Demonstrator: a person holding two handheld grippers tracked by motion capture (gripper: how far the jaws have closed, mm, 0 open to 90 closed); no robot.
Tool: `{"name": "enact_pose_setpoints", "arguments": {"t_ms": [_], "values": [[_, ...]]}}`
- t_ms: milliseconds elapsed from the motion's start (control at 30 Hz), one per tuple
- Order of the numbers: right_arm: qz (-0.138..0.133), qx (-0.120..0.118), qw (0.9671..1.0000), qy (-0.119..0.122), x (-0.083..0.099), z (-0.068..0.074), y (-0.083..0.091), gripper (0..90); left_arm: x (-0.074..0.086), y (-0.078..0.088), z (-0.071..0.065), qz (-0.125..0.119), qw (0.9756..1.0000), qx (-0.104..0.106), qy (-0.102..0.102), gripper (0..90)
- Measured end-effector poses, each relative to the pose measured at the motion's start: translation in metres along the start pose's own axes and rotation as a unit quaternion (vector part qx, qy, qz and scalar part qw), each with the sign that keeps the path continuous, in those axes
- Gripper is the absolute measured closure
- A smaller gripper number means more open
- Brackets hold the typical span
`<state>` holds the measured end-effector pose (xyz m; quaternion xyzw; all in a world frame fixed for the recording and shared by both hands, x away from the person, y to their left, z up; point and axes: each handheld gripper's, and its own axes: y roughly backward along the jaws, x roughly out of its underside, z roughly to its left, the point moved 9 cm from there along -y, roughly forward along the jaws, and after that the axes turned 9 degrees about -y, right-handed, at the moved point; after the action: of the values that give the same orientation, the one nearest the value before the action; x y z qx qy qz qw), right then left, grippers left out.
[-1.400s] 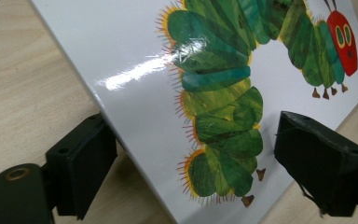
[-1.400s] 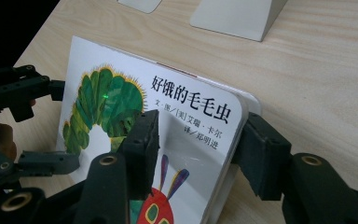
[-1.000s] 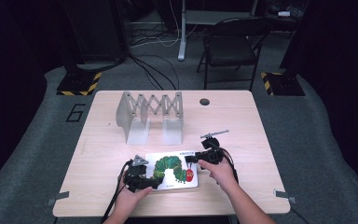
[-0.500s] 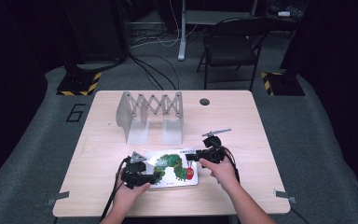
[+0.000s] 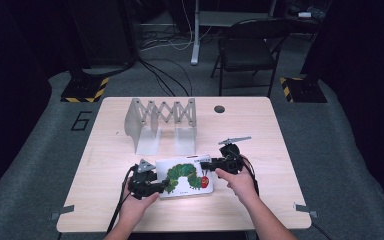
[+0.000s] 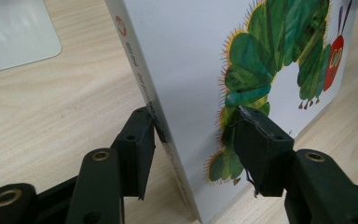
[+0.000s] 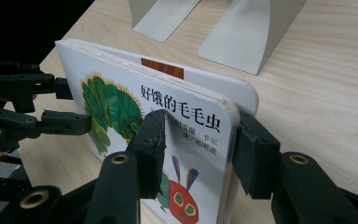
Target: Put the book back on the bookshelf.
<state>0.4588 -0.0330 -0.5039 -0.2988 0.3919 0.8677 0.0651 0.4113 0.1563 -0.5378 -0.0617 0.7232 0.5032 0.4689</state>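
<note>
A white board book (image 5: 185, 175) with a green caterpillar on its cover is held between both grippers, tilted up off the wooden table (image 5: 105, 150). My left gripper (image 5: 166, 186) has just been closing its jaws with the book between them. One pad (image 6: 142, 140) now rests on the spine and the other pad (image 6: 256, 144) on the cover of the book (image 6: 191, 60). My right gripper (image 5: 205, 164) is shut on the book's right end. Its jaws clamp the front and back of the book (image 7: 121, 93) near the rounded corner, and the left gripper (image 7: 77, 106) bites the far end.
A pale metal expanding book rack (image 5: 160, 120) stands behind the book, and its base plates (image 7: 242, 32) lie close to the book's far edge. A round grommet (image 5: 219, 109) sits at the table's back. A folding chair (image 5: 250, 50) stands beyond the table.
The left gripper's jaws have narrowed onto the book's left end. Both hands have stayed almost in place, and the right gripper keeps its hold.
</note>
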Motion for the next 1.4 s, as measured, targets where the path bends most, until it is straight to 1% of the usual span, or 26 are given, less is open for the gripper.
{"name": "enact_pose_setpoints", "arguments": {"t_ms": [33,100,133,200,233,267,300,433,467,500,533,633,667,700,767,800,833,867,900,967,1000,1067,1100,1167,1233,1400], "values": [[-0.001,0.003,1.0000,0.002,0.000,0.000,0.001,57.1,-0.001,0.001,0.000,0.002,1.0000,0.005,-0.001,49.4],[-0.005,0.004,1.0000,0.007,-0.001,0.001,0.002,56.8,-0.003,0.003,0.001,-0.003,1.0000,0.001,-0.006,50.4],[-0.006,0.003,0.9999,0.008,-0.002,0.001,0.003,56.5,-0.004,0.003,0.001,-0.006,1.0000,-0.002,-0.004,50.7],[-0.008,0.003,0.9999,0.008,-0.002,0.003,0.004,55.9,-0.008,0.006,0.002,-0.008,0.9999,-0.005,-0.007,51.1],[-0.008,0.003,0.9999,0.008,-0.002,0.003,0.004,55.6,-0.009,0.007,0.003,-0.009,0.9999,-0.009,-0.011,51.2],[-0.010,0.001,0.9999,0.007,-0.002,0.004,0.004,55.5,-0.011,0.007,0.003,-0.013,0.9998,-0.013,-0.010,51.2],[-0.011,0.001,0.9999,0.011,-0.003,0.005,0.005,55.1,-0.012,0.009,0.004,-0.011,0.9997,-0.014,-0.015,51.2],[-0.014,0.000,0.9997,0.019,-0.003,0.008,0.006,53.1,-0.018,0.013,0.007,-0.020,0.9992,-0.025,-0.026,51.8],[-0.014,0.000,0.9997,0.019,-0.003,0.008,0.006,53.1,-0.018,0.013,0.007,-0.020,0.9992,-0.025,-0.026,52.0],[-0.015,0.000,0.9996,0.024,-0.004,0.010,0.006,52.2,-0.017,0.013,0.007,-0.019,0.9991,-0.024,-0.030,52.0],[-0.014,0.000,0.9996,0.023,-0.003,0.010,0.005,51.8,-0.016,0.013,0.007,-0.021,0.9991,-0.025,-0.027,52.0],[-0.011,-0.004,0.9997,0.023,-0.002,0.014,0.005,51.2,-0.010,0.012,0.008,-0.017,0.9994,-0.020,-0.022,52.0],[-0.010,-0.006,0.9996,0.026,-0.001,0.015,0.005,51.0,-0.008,0.012,0.008,-0.018,0.9994,-0.021,-0.020,51.9],[-0.011,-0.010,0.9993,0.035,-0.001,0.015,0.004,50.9,-0.005,0.012,0.008,-0.014,0.9995,-0.019,-0.019,51.9],[-0.007,-0.016,0.9993,0.034,0.001,0.019,0.004,50.8,-0.002,0.012,0.008,-0.015,0.9994,-0.018,-0.024,51.9],[-0.006,-0.019,0.9991,0.039,0.002,0.020,0.004,50.1,-0.001,0.013,0.008,-0.017,0.9992,-0.019,-0.031,51.9],[-0.004,-0.021,0.9990,0.038,0.003,0.022,0.004,50.1,0.000,0.014,0.008,-0.015,0.9991,-0.016,-0.037,51.8],[-0.001,-0.023,0.9989,0.041,0.004,0.023,0.003,50.0,0.000,0.014,0.006,-0.018,0.9991,-0.018,-0.035,51.7],[0.000,-0.025,0.9987,0.043,0.005,0.024,0.003,49.6,0.001,0.015,0.006,-0.014,0.9988,-0.014,-0.044,51.7],[0.002,-0.026,0.9988,0.041,0.008,0.026,0.004,48.9,0.002,0.015,0.006,-0.016,0.9988,-0.009,-0.045,51.2],[0.004,-0.030,0.9988,0.040,0.009,0.027,0.004,48.4,0.002,0.015,0.004,-0.019,0.9990,-0.005,-0.040,50.3],[0.007,-0.032,0.9984,0.045,0.010,0.027,0.004,48.0,0.003,0.016,0.004,-0.018,0.9986,0.002,-0.050,47.9],[0.008,-0.032,0.9984,0.046,0.011,0.027,0.005,47.7,0.003,0.017,0.002,-0.018,0.9987,0.003,-0.047,47.1],[0.009,-0.033,0.9985,0.044,0.012,0.028,0.005,47.2,0.004,0.018,0.002,-0.017,0.9984,0.005,-0.053,46.3],[0.010,-0.034,0.9984,0.045,0.013,0.028,0.005,46.8,0.004,0.018,0.001,-0.019,0.9984,0.009,-0.052,45.9],[0.009,-0.037,0.9982,0.045,0.016,0.028,0.005,46.7,0.006,0.020,0.000,-0.021,0.9979,0.018,-0.058,44.6]]}}
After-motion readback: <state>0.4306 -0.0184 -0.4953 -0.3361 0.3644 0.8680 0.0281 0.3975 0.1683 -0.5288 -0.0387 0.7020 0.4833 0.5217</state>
